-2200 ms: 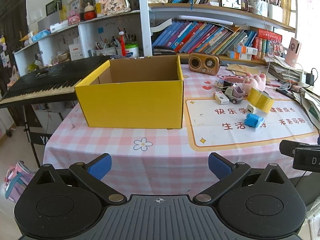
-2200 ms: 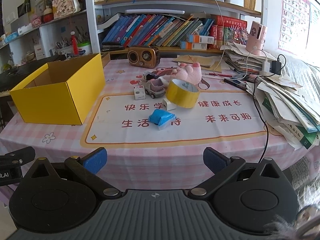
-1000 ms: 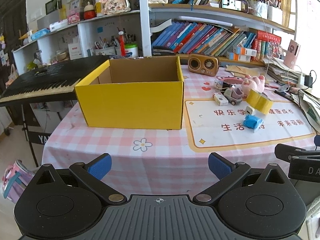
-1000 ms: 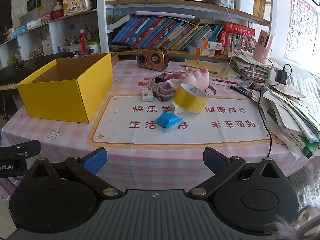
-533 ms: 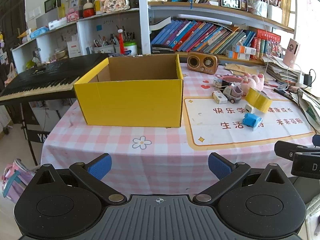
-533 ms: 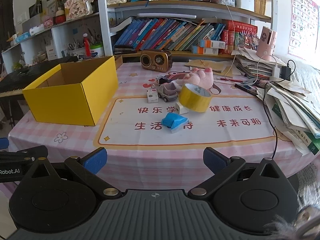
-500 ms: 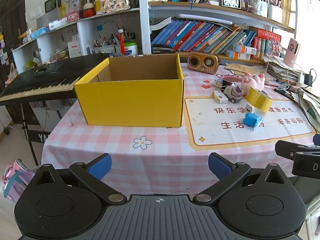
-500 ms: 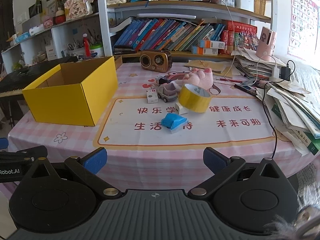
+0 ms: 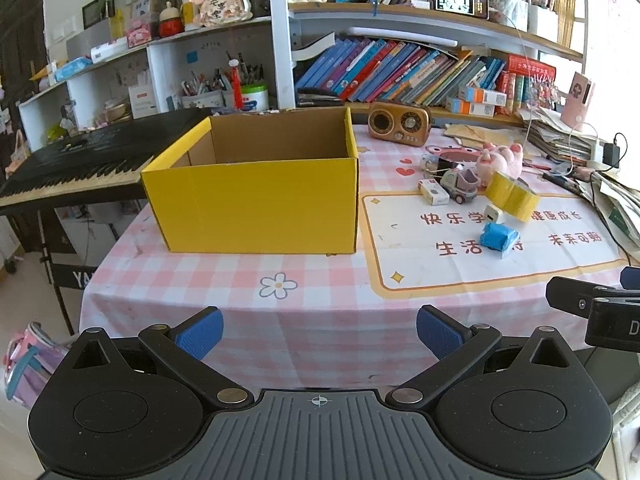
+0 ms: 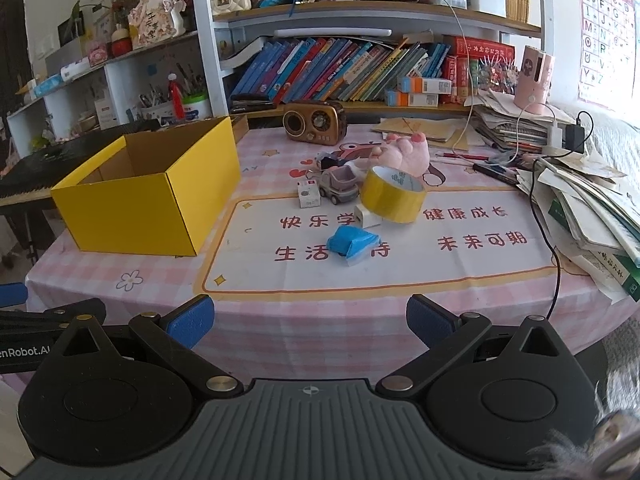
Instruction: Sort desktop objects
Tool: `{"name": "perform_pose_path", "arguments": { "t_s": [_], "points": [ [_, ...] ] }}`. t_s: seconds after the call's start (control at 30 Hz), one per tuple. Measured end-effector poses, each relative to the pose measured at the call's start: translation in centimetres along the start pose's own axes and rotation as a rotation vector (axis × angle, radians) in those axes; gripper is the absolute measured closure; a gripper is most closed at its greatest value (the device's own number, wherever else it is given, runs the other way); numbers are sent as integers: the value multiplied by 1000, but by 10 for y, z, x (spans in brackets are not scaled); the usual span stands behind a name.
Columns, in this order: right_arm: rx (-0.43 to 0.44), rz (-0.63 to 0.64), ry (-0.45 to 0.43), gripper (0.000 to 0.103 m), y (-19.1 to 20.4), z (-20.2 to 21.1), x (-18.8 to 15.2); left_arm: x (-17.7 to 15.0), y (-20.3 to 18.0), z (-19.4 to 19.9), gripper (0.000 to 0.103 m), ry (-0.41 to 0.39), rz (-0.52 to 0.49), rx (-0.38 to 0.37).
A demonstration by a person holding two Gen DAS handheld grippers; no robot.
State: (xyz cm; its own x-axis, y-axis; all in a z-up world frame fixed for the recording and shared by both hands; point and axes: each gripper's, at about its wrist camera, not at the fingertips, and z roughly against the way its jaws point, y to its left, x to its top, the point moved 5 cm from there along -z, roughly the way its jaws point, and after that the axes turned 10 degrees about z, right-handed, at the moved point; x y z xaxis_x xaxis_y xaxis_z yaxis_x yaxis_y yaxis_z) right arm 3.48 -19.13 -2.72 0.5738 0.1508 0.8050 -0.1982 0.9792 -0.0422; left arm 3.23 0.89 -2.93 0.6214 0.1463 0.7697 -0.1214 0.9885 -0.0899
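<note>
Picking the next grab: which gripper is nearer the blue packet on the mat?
Right. The right gripper faces the blue packet almost straight ahead, short of the table edge. The left gripper sits off to the packet's left, facing the yellow box.

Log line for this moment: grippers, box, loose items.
left gripper open, holding nothing | right gripper open, holding nothing | yellow box looks empty | tape roll, blue packet on mat
</note>
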Motion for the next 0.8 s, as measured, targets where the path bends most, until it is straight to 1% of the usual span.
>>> {"name": "perform_pose_path", "arguments": {
  "t_s": [0.2,0.37,0.8],
  "points": [
    [-3,8,2,0,1,-1,0,0,0,0,0,1,1,0],
    [-30,13,24,0,-1,-3,-1,2,1,-1,0,3,7,0],
    [-28,12,27,0,-2,-6,-1,1,5,-3,0,7,16,2]
  ]
}}
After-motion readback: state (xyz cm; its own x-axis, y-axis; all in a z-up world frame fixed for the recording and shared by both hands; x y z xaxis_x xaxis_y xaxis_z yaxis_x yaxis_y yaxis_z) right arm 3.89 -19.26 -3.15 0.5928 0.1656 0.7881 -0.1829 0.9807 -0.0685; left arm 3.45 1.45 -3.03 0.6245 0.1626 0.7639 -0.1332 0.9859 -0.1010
